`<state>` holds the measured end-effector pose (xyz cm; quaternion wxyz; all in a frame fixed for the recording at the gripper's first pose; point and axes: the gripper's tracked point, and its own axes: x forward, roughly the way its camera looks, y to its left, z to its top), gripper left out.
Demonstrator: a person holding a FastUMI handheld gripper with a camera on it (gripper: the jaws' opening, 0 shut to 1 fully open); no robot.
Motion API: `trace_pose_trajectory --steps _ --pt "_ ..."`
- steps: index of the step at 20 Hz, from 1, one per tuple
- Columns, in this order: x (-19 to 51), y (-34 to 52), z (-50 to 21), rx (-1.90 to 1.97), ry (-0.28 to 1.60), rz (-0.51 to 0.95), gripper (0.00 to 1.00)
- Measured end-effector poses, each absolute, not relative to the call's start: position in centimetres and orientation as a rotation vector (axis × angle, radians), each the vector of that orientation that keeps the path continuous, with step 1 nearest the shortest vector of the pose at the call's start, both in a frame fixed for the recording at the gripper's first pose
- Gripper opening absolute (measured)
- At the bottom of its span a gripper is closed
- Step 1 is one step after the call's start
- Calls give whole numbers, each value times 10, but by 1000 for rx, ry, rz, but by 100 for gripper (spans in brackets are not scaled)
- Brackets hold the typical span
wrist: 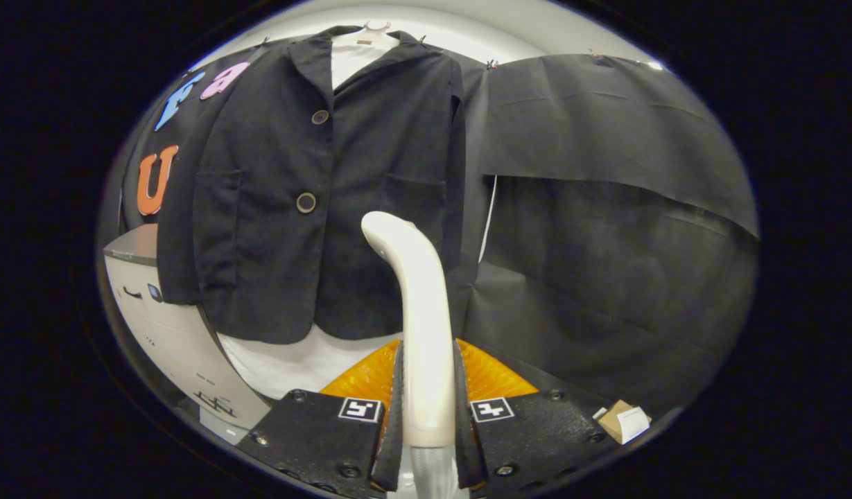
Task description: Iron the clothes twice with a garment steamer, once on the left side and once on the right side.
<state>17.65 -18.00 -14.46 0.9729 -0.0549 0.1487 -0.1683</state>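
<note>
Gripper [427, 409] fingers clamp cream plastic curved steamer handle [415, 305]; nozzle at 12 o'clock near dark 2-button fabric jacket [308, 194] hanging. No legible writing.

The hand-held gripper [428, 409] pointed forward and level, its two fingers [395, 416] standing upright and parallel, drawn in close and pressing from both sides on the steamer handle [415, 312] held between them.
</note>
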Motion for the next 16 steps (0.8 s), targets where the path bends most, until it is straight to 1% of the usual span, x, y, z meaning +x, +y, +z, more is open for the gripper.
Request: trace_pose_trajectory --steps 8,16 --pt "160 -175 -201 -99 409 -331 34" --pt "146 -166 -193 -86 407 -320 34"
